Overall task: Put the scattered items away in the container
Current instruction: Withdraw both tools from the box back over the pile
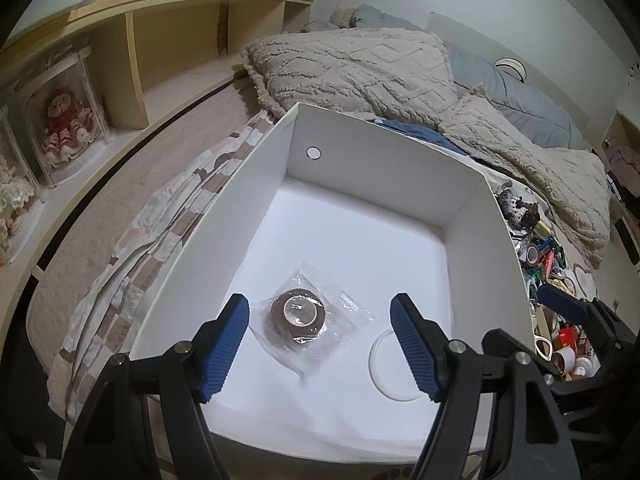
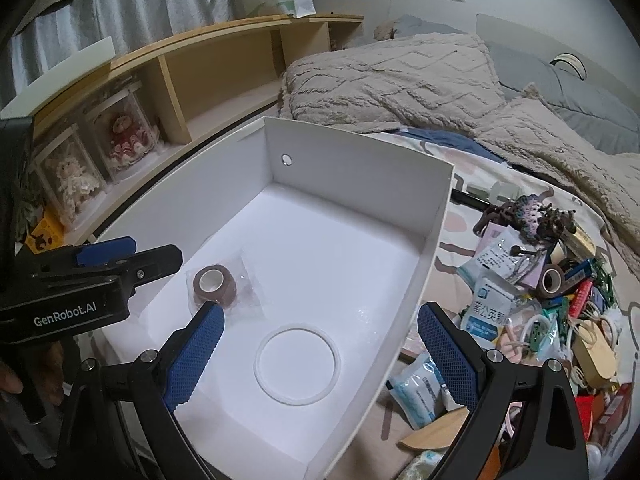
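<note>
Left claw (image 1: pixel 320 336) released, jaws apart, hovering over white box (image 1: pixel 460 168), gripping nothing; bagged brown tape roll (image 1: pixel 296 312) on box floor between its blue pads; white ring (image 1: pixel 390 364) flat just beside roll; right claw (image 2: pixel 320 356) also released, empty, straddling box's right wall, ring below; box on bed; scattered pile (image 2: pixel 552 300) beside box: 1 more tape roll (image 2: pixel 554 280), sachets, possibly cables.

Left claw (image 1: pixel 320 320), right claw (image 2: pixel 320 344): both agape, empty.
</note>
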Demonstrator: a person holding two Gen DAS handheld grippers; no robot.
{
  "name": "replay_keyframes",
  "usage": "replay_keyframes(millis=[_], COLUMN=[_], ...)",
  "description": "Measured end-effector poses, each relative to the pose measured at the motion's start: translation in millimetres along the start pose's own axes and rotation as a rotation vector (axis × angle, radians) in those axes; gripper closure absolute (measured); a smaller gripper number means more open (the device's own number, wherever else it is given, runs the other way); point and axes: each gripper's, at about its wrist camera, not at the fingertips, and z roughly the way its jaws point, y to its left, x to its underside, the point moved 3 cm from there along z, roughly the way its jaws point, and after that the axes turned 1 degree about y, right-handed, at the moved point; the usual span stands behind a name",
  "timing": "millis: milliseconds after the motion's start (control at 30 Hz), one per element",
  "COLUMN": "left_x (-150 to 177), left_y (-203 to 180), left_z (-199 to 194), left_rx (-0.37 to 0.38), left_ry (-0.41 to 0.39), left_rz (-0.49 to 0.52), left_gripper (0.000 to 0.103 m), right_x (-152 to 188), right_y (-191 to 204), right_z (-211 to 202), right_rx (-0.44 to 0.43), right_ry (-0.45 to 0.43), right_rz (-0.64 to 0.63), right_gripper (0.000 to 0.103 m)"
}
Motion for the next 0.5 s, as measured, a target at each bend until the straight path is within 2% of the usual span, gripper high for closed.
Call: replay_keyframes(millis=[267, 500], left_x=[-1, 1], left_y=[-11, -25], left_z=[-7, -12], left_rx=[-0.004, 0.008], left_ry=[-0.025, -0.043], left_rz=[0.042, 0.086], left_gripper=[0.030, 0.029], right_x=[-4, -5], right_y=[-14, -44], right_z=[-11, -25], right_rx=[0.012, 0.042], right_ry=[-0.039, -0.064], right_rz=[0.033, 0.108], right_gripper=[0.006, 0.006])
